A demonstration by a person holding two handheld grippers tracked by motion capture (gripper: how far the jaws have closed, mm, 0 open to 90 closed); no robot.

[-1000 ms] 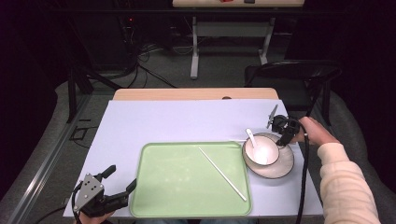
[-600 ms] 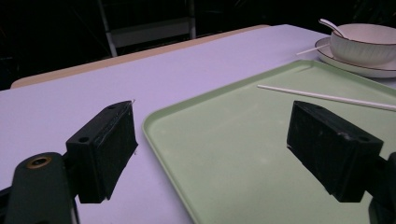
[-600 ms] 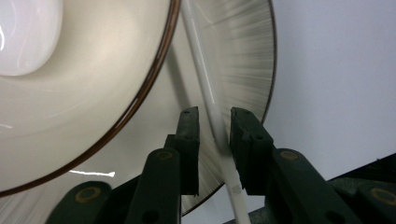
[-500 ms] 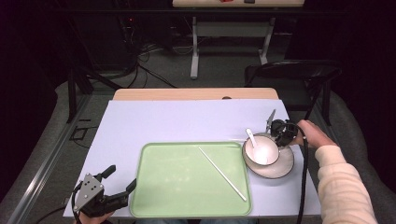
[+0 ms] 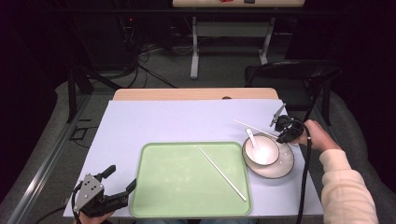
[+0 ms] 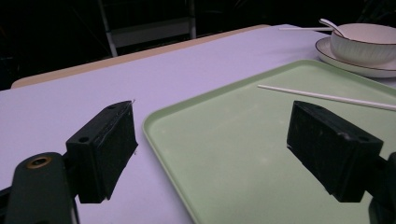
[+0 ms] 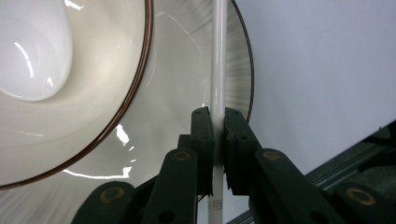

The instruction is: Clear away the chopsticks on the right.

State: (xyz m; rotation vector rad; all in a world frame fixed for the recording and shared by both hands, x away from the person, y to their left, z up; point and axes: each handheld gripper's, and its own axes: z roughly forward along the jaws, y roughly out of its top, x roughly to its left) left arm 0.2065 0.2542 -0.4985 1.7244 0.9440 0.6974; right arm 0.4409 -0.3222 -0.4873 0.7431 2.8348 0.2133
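Note:
My right gripper (image 5: 279,135) is shut on one end of a white chopstick (image 5: 252,126), just past the far right rim of a white bowl (image 5: 261,151). The stick reaches left over the table behind the bowl. In the right gripper view the jaws (image 7: 218,122) pinch the chopstick (image 7: 218,56) above the plate (image 7: 187,70) under the bowl (image 7: 93,93). A white spoon (image 5: 251,136) rests in the bowl. A second chopstick (image 5: 222,173) lies slantwise on the green tray (image 5: 177,186). My left gripper (image 5: 122,177) hovers open at the tray's near left corner, holding nothing.
The bowl stands on a brown-rimmed plate (image 5: 280,167) right of the tray. In the left gripper view the tray's rim (image 6: 159,135) lies between the open jaws. A pale lilac sheet (image 5: 177,121) covers the table. A dark chair (image 5: 289,74) stands beyond the far right corner.
The right gripper has shifted slightly nearer, and the held chopstick now shows stretching left behind the bowl. The left gripper has stayed put.

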